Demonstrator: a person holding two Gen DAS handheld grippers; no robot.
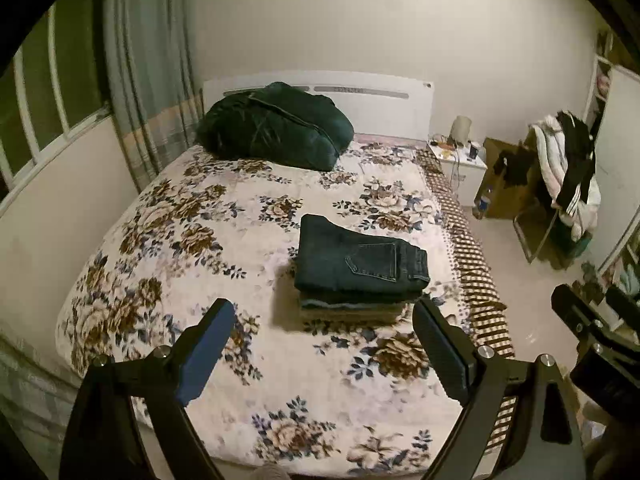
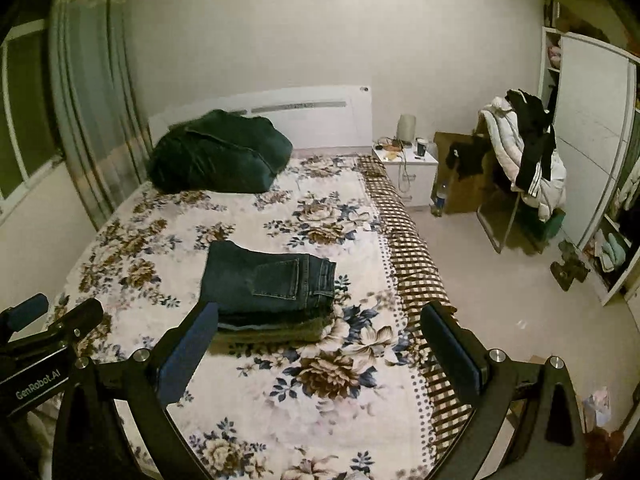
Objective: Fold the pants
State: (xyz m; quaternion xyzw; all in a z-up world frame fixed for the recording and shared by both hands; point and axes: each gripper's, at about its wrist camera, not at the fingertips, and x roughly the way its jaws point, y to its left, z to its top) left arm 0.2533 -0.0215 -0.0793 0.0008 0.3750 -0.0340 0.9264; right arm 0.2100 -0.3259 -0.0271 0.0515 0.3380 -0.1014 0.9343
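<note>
Pants [image 1: 360, 266], folded denim (soft, fairly heavy) at twelve o'clock of both spread, empty grippers [image 1: 324, 354] [image 2: 320, 354]; best gripped at stacked edges.

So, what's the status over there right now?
Left gripper and right gripper open, empty, above the bed. Folded jeans top a small stack. Nothing blocking.

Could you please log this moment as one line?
left hand-held gripper open | right hand-held gripper open | folded jeans atop stack, on bed
</note>
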